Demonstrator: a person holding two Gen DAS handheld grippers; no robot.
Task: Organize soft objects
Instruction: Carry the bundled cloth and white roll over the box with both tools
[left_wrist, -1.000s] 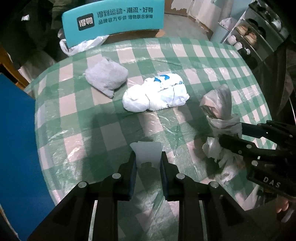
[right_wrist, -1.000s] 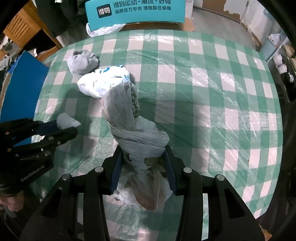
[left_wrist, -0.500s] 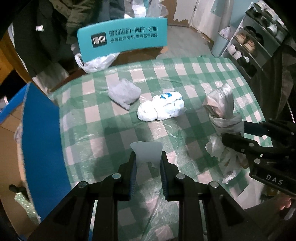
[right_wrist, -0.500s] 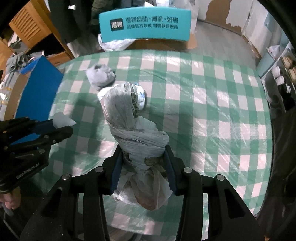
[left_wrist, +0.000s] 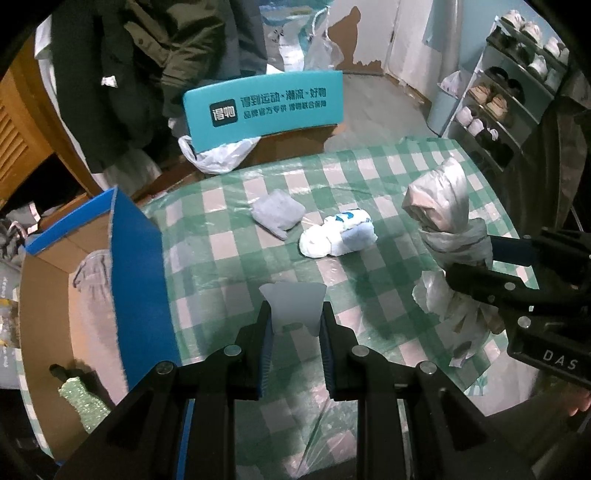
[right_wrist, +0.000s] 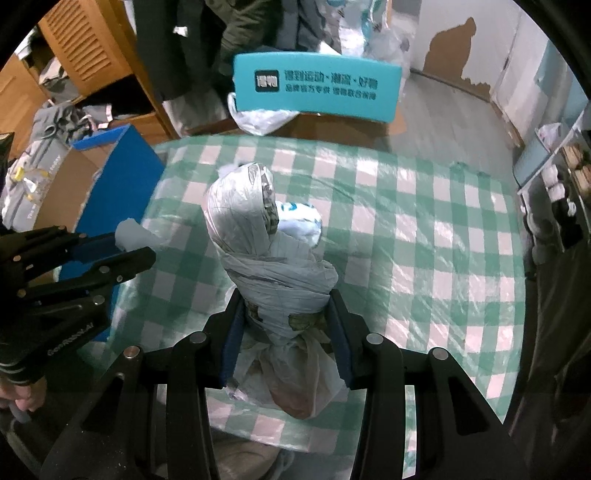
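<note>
Bottom centre of the left wrist view, the left gripper (left_wrist: 294, 325) is pinched nearly closed on a small pale translucent plastic piece (left_wrist: 293, 306), which flares out just above the blue pads. The right gripper (right_wrist: 286, 321), bottom centre of its own view, sits partway open and is clamped around the waist of a tall bundle wrapped in crinkly grey-white plastic bags (right_wrist: 273, 266), so both are carrying something.

Further up the frame, on the green-and-white checked tablecloth (left_wrist: 229, 243), there's a white bundle with blue print (left_wrist: 338, 236) and just left of it a folded grey cloth (left_wrist: 279, 214), close but I can't tell if they touch.

Only the left view shows inside the open cardboard box with blue flaps (left_wrist: 136, 266) at the left edge: a grey garment (left_wrist: 92, 269) and something green and glittery (left_wrist: 79, 402). In the right view the tall bundle mostly hides the white one and the grey cloth. Both show the teal sign with white lettering (left_wrist: 266, 107) at the top.
</note>
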